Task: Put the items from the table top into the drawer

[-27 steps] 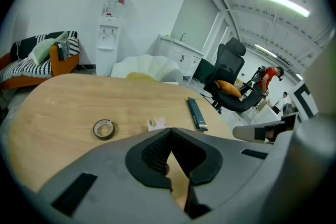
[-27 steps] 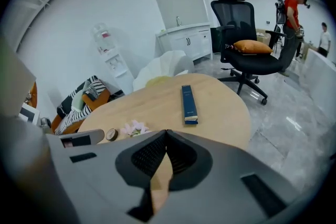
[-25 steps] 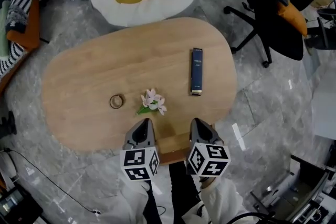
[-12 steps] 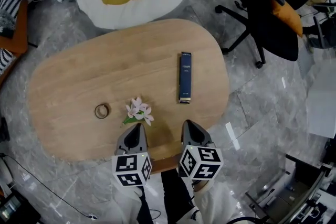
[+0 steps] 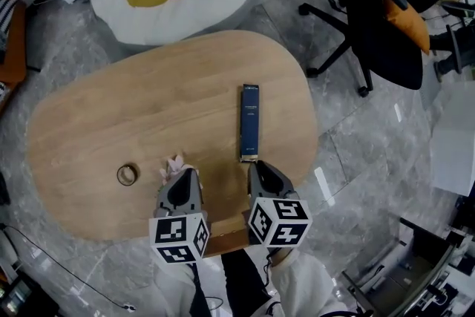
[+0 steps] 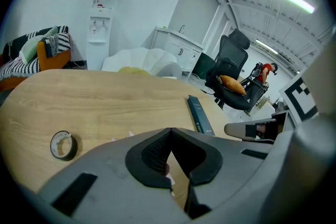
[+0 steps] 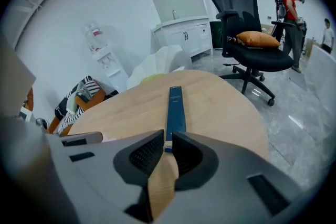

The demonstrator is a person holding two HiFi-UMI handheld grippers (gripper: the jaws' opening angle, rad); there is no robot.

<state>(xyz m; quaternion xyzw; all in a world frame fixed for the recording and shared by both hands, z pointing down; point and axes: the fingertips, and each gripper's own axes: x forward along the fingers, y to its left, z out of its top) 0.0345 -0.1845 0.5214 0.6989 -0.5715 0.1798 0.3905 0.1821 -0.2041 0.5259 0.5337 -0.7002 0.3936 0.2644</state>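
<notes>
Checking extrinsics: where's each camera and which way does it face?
Head view: head-mounted, steeply down on the table; left gripper, right gripper, sleeves at bottom.
Left gripper view: on left gripper, along its shut jaws across the table; right gripper at right.
Right gripper view: on right gripper, along its opening jaws toward the box.
All three share the box.

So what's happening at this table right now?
A person holds a gripper in each hand at the near edge of the wooden table. The left gripper, jaws together, hangs over the small pink flower; the right gripper points at the near end of the dark blue box, jaws opening with nothing gripped. The tape roll lies untouched. Nothing is stowed yet.
</notes>
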